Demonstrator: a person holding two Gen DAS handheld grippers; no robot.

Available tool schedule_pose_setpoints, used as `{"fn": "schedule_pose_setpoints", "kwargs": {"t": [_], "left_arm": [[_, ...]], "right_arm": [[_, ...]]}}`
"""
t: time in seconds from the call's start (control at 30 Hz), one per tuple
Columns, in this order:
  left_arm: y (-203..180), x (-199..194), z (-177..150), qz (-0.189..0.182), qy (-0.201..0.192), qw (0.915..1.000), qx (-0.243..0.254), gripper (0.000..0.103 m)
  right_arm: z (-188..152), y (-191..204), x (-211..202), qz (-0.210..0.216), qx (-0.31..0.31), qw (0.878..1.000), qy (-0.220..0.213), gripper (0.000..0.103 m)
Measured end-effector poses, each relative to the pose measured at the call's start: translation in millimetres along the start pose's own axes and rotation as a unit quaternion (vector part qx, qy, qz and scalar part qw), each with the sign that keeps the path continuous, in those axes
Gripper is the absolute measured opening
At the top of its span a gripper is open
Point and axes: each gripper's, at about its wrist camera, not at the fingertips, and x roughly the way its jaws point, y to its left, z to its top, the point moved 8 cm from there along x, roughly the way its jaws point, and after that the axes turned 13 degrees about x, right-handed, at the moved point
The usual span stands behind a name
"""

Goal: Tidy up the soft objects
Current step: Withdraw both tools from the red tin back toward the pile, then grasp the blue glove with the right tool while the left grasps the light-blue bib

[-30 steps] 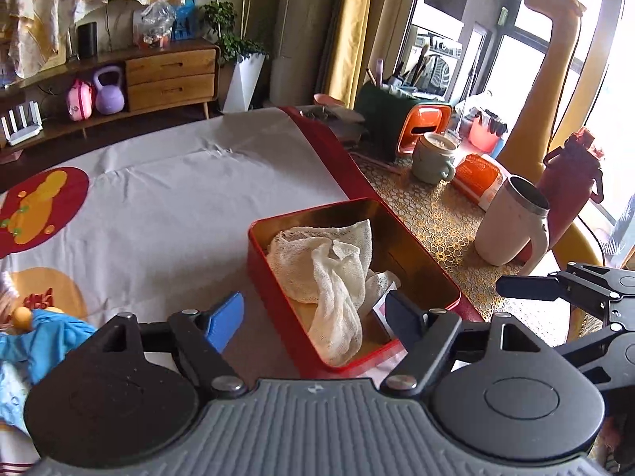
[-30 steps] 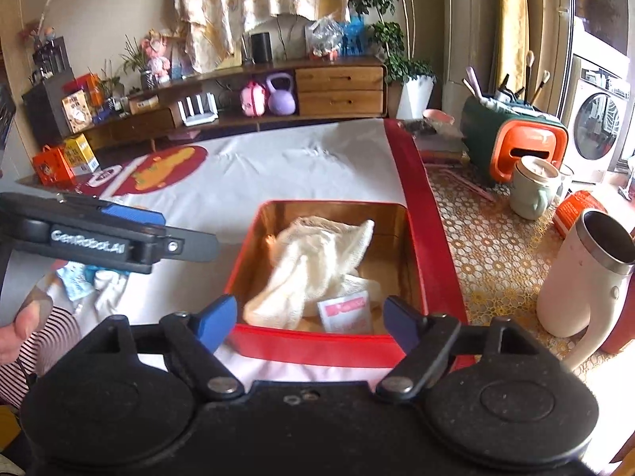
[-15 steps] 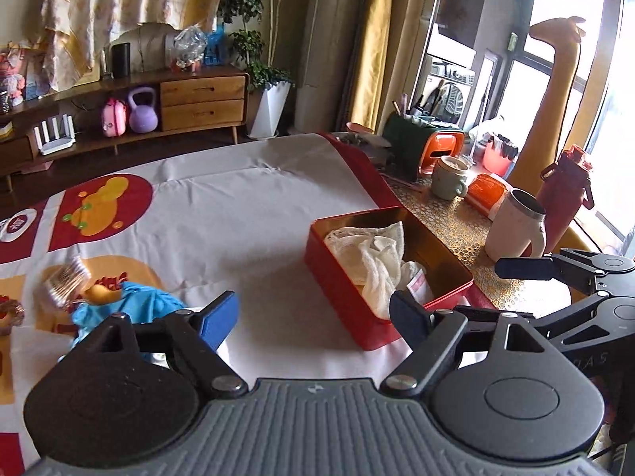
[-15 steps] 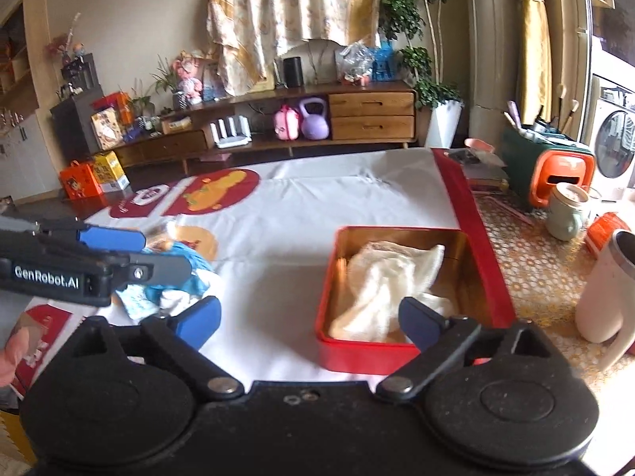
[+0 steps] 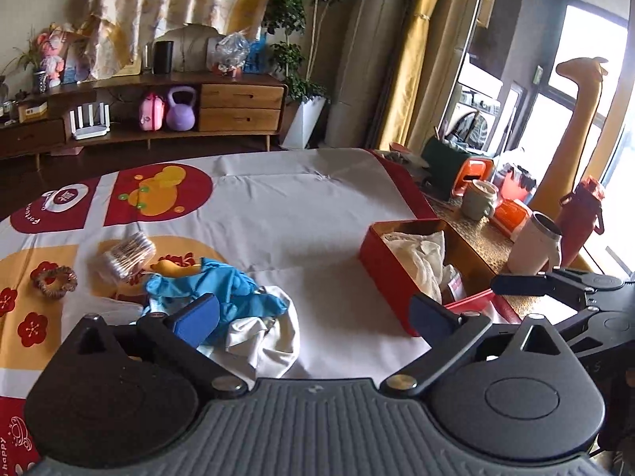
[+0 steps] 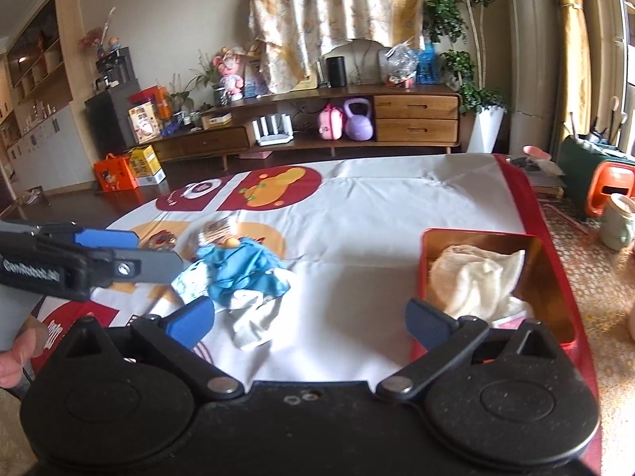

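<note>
Loose pile on the surface (image 5: 317, 214): blue glove (image 5: 222, 283) lying on top of a white cloth (image 5: 270, 337), tangled together. Just beyond it, a bundle of cotton swabs (image 5: 127, 256) and a hair tie (image 5: 53, 279). Red box (image 5: 391, 265) sits well apart to the right, already holding a cream cloth (image 5: 416, 252) and a small packet.

Risks, as judged: a pinch on the glove likely drags the white cloth along or drops it midway, since the two overlap. A low approach could knock the swabs. Limp fabric may hang over the box rim instead of landing inside.

Left claw (image 5: 313, 313): spread wide, holding nothing, hovering over the near edge of the pile. Right claw (image 6: 309, 317): also wide, empty, between pile and box.
</note>
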Motion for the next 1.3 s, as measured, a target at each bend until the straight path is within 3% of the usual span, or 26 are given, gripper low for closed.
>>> {"fn": "schedule_pose_setpoints", "kwargs": {"t": [0.37,0.73,1.3], "left_arm": [[66,8,-36,0.047,0.008,0.9971,-0.060,0.103],[117,52,-79,0.095,0.057,0.9902,-0.085,0.103],[127,99,-99,0.092,0.067,0.9869,-0.114,0.102]], "right_arm": [[-15,28,31,0.014,-0.008,1.000,0.026,0.102],[-28,38,79,0.014,-0.044,0.997,0.065,0.100],[4,59,174,0.040,-0.078,0.992,0.092,0.093]]}}
